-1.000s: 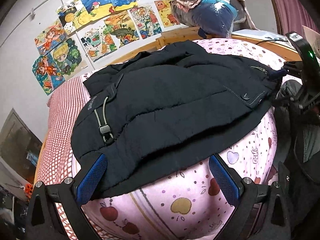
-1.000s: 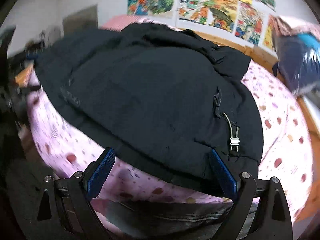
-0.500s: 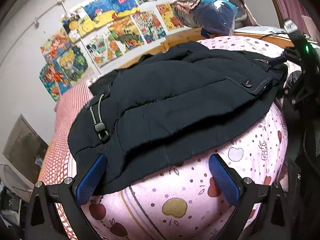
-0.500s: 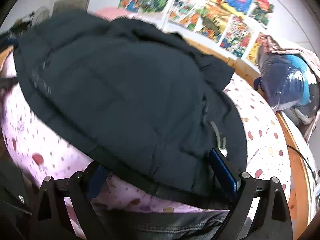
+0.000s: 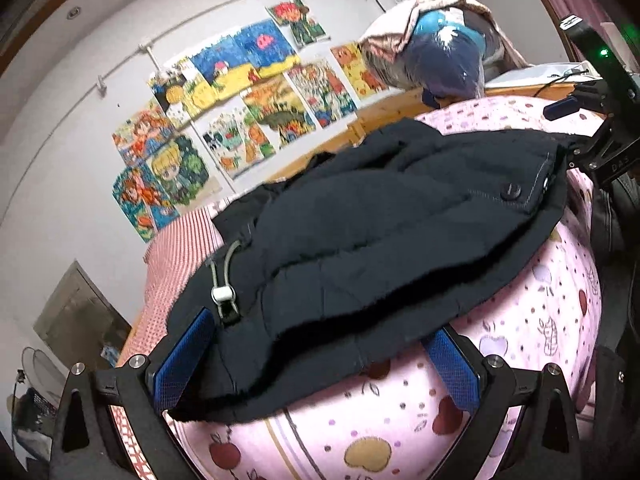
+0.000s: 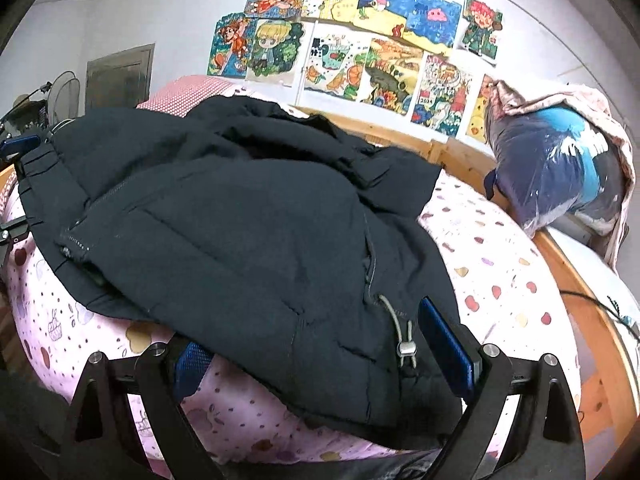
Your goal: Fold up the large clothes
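Observation:
A large black padded jacket (image 5: 372, 220) lies spread on the pink patterned bedsheet (image 5: 532, 320). My left gripper (image 5: 316, 360) is open, and the jacket's near hem lies between its blue pads (image 5: 182, 356), beside a grey drawcord with a white toggle (image 5: 223, 294). In the right wrist view the same jacket (image 6: 240, 220) fills the middle. My right gripper (image 6: 320, 352) is open too, the hem corner with another drawcord toggle (image 6: 405, 347) lying between its fingers; the left pad (image 6: 191, 364) is partly under the cloth. The other gripper (image 5: 600, 92) shows at the jacket's far end.
The wooden bed frame (image 6: 568, 276) runs along the far side and right. A plastic-wrapped blue bundle (image 6: 560, 168) under a pink cloth sits at the bed's corner. Drawings (image 6: 360, 40) cover the wall. A red checked sheet (image 5: 176, 248) lies beyond the jacket. A fan (image 6: 64, 96) stands by a door.
Both grippers have moved forward to the jacket's near hem, which now lies between their open fingers. The right view has swung right and steadied.

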Motion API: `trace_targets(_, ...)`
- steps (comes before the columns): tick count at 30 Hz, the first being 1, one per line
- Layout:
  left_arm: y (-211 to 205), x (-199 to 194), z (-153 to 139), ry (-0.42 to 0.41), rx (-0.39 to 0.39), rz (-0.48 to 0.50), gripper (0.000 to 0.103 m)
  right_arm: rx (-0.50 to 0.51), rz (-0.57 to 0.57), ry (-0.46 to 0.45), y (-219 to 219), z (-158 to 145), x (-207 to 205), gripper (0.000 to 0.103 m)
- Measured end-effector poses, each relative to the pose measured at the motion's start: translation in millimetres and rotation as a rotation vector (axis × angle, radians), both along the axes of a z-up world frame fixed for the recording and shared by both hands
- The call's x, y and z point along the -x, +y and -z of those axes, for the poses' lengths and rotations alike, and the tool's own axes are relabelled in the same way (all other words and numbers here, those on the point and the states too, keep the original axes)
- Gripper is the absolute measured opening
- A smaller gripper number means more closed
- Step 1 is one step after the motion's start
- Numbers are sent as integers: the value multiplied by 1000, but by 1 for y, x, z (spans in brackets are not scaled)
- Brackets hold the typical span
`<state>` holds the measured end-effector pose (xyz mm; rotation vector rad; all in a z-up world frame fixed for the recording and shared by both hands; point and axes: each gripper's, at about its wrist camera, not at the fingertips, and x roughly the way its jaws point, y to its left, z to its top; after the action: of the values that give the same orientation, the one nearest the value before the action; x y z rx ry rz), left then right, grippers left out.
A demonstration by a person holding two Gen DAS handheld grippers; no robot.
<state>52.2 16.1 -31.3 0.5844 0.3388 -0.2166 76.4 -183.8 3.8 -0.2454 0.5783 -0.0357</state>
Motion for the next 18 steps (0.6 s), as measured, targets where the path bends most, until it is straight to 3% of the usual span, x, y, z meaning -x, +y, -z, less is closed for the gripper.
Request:
trace_targets(2,-2,-1,-2,-30,-17,-4,99,10,-5,-5,2,-2,2,92)
trace_targets(6,-10,-9,-1,-72,-89,-76,77,91,-33,-2,12,5,7,92)
trace_targets(8,-9,-14,-4,-64,-79,-88,72,142,-59,17,18,11,8,92)
trace_targets(12,-9,-24,-12,-60,-71,-123,47,233,-87,46,36,19,13,92)
trace_targets(18,-7,-32,-25,-48,-41,-111,37,259,-56,116,48,28,8,92)
